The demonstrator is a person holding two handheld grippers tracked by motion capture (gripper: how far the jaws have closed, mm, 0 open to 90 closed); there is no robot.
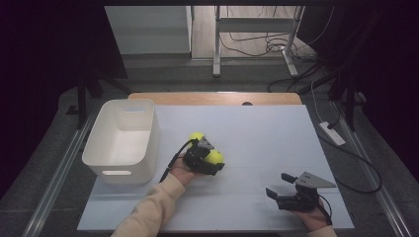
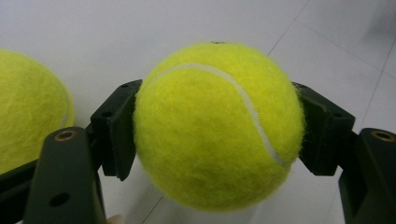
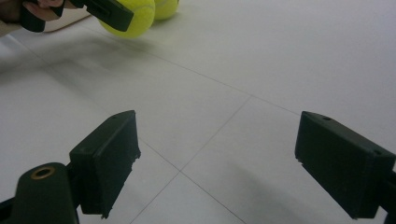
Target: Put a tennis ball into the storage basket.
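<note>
Tennis ball (image 2: 217, 126) clamped between left tongs (image 2: 217, 133), above table (image 2: 140, 37)

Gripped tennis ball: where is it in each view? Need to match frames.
High view: gripped tennis ball centre, in the left tongs, right of the white bin.
Left gripper view: centre, pressed between both jaws.
Right gripper view: top left, partly behind a black jaw.
Shared landmark: second tennis ball beside it.

High view overhead facing forward, gripper views low over white table (image 1: 257, 128), all sharing tennis balls (image 1: 216, 157)
</note>
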